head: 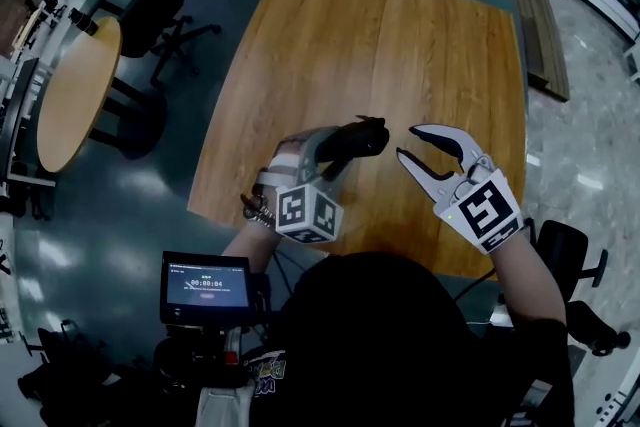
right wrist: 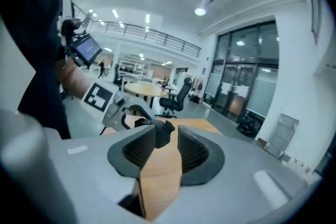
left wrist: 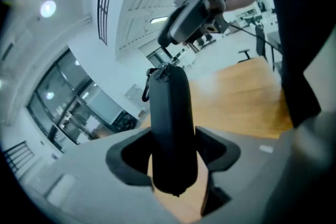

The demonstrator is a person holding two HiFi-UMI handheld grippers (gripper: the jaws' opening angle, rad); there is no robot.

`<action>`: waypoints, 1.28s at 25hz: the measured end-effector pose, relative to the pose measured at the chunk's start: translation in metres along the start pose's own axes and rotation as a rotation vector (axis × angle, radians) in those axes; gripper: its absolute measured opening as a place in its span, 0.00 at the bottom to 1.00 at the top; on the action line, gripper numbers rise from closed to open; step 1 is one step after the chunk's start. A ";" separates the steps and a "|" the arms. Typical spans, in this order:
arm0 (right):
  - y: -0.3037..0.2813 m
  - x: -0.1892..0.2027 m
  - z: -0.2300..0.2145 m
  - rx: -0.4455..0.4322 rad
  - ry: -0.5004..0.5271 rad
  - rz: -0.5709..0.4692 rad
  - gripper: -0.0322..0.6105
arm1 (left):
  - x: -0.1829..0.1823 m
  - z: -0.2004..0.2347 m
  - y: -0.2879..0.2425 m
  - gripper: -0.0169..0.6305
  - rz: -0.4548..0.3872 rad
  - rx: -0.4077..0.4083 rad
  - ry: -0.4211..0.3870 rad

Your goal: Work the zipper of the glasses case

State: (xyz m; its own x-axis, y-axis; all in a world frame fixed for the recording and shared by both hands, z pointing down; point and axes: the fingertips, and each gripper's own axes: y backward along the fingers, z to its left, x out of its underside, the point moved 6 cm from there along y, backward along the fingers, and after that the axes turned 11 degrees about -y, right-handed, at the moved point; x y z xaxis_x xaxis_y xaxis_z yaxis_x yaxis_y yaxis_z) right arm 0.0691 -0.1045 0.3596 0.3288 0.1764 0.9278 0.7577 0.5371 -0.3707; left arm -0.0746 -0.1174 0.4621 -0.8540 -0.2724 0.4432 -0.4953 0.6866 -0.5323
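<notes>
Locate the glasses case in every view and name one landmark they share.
Head view: glasses case just left of centre, in the left hand-held gripper above the wooden table.
Left gripper view: centre, between that gripper's jaws.
Right gripper view: small dark tip left of centre, beyond the jaws.
Shared landmark: the wooden table.

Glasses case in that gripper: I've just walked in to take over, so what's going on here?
A person holds a gripper in each hand over a wooden table. The left gripper is clamped on a dark glasses case. The right gripper is open and empty, pointing at the case's end with a gap between them, so nothing is working the zipper right now.
</notes>
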 end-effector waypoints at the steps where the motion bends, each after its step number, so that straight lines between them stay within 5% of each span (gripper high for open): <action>1: -0.002 -0.003 0.001 0.054 -0.032 -0.017 0.24 | 0.000 0.003 0.000 0.42 0.035 -0.051 -0.038; 5: -0.020 -0.013 0.026 0.197 0.025 -0.011 0.24 | -0.002 0.011 0.000 0.42 0.132 -0.151 -0.158; 12: -0.044 -0.004 0.049 0.309 0.160 0.117 0.20 | -0.005 0.014 -0.003 0.42 0.189 -0.220 -0.251; 25: -0.051 0.012 0.033 0.317 0.079 0.199 0.06 | -0.010 0.008 -0.002 0.42 0.177 -0.199 -0.466; 29: -0.040 0.009 0.032 0.273 -0.029 0.121 0.06 | -0.013 0.010 0.002 0.41 0.139 -0.195 -0.436; 32: -0.029 0.016 0.025 0.199 -0.261 0.016 0.06 | -0.018 0.009 0.006 0.41 0.086 -0.195 -0.421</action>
State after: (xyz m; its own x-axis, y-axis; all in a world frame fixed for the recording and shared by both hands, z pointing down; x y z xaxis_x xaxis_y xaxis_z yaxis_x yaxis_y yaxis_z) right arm 0.0385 -0.0964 0.3864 0.1642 0.3779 0.9112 0.6205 0.6785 -0.3933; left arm -0.0640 -0.1139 0.4447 -0.9009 -0.4310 0.0513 -0.4152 0.8213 -0.3913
